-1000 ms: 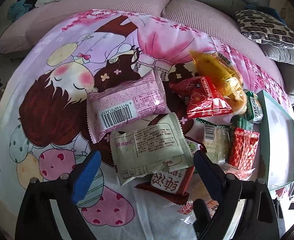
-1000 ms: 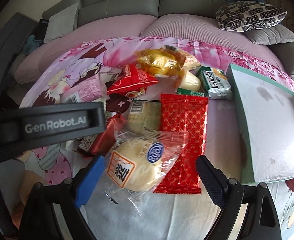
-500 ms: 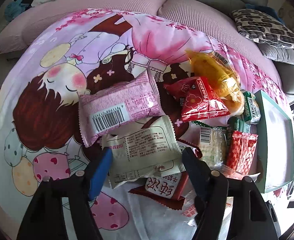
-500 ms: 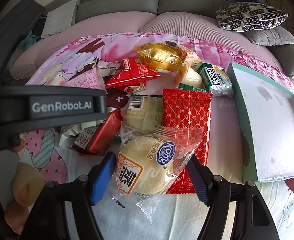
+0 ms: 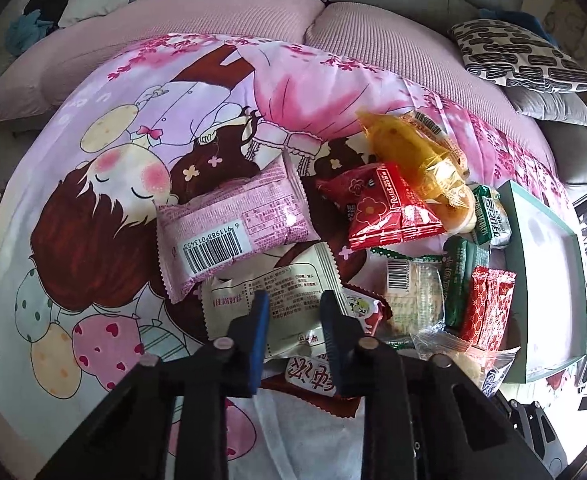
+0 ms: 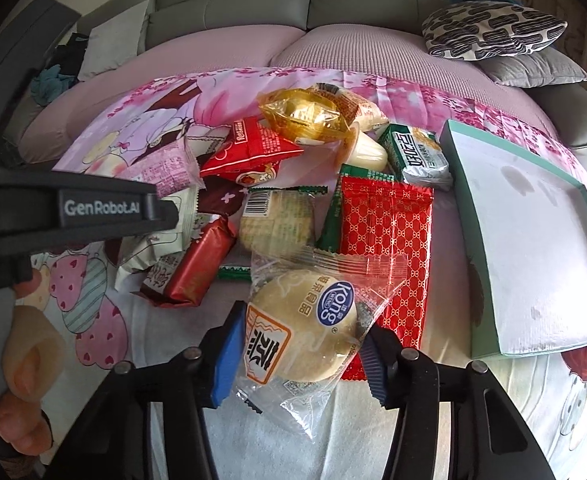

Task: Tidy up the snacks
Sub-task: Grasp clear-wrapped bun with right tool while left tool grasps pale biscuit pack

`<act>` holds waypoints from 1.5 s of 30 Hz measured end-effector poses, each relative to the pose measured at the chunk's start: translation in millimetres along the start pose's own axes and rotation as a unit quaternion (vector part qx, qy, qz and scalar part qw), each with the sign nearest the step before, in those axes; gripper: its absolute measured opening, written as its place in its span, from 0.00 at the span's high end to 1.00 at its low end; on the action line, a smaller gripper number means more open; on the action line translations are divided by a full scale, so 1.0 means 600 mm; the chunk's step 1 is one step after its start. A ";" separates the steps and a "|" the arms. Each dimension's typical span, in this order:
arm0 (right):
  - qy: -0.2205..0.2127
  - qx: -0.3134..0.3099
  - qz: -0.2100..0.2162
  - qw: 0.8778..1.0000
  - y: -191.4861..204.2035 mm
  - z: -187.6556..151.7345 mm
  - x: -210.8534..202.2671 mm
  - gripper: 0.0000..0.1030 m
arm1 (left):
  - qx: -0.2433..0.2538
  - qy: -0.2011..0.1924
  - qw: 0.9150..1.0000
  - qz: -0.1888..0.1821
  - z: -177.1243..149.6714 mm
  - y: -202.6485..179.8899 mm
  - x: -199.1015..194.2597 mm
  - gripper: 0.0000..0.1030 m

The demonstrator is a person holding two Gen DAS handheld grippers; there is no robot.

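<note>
Snack packets lie piled on a pink cartoon-print cloth [image 5: 93, 208]. In the left wrist view my left gripper [image 5: 293, 300] is shut on a cream packet [image 5: 281, 276] with printed text, and its pads pinch the packet's near part. In the right wrist view a round bun in a clear wrapper [image 6: 305, 312] sits between the pads of my right gripper [image 6: 302, 320]. Its jaws are closing and both pads touch the wrapper. A teal box [image 6: 465, 216] with a white floor lies open at the right.
Around the held packets lie a pink packet [image 5: 237, 224], a red packet [image 5: 389, 212], a yellow one [image 5: 409, 152], a red patterned packet [image 6: 385, 232] and a brown-red bar [image 6: 201, 264]. A sofa with cushions [image 6: 493, 32] stands behind. The left tool's body [image 6: 73, 208] and a hand [image 6: 25, 340] fill the left.
Both grippers went from wide open to closed. The left one closed on the cream packet and the right one on the round bun. Neither hand shifted much.
</note>
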State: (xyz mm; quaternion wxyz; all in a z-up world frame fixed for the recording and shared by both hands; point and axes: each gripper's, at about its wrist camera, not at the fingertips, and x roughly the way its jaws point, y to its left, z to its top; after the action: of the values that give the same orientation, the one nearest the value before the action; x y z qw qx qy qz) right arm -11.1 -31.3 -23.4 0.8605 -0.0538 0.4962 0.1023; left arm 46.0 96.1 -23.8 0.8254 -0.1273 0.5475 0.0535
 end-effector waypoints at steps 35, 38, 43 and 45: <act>-0.004 0.057 -0.028 0.998 -0.068 -0.014 -0.029 0.48 | -0.062 0.010 0.998 -0.022 -0.003 0.043 -0.010 0.31; -0.005 0.061 -0.027 0.998 -0.073 -0.014 -0.031 0.48 | -0.065 0.029 0.997 -0.019 -0.005 0.044 0.010 0.31; -0.003 0.060 -0.025 0.998 -0.072 -0.012 -0.028 0.48 | -0.065 0.034 0.997 -0.018 -0.001 0.043 0.030 0.29; -0.003 0.060 -0.026 0.998 -0.072 -0.012 -0.028 0.48 | -0.068 0.033 0.997 -0.023 0.000 0.043 0.033 0.28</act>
State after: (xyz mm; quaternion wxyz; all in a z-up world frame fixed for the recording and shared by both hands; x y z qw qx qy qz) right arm -15.5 -77.0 -12.9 0.8661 -0.0147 0.4971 0.0506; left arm 48.1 119.9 -46.0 0.7976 -0.1974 0.5660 0.0672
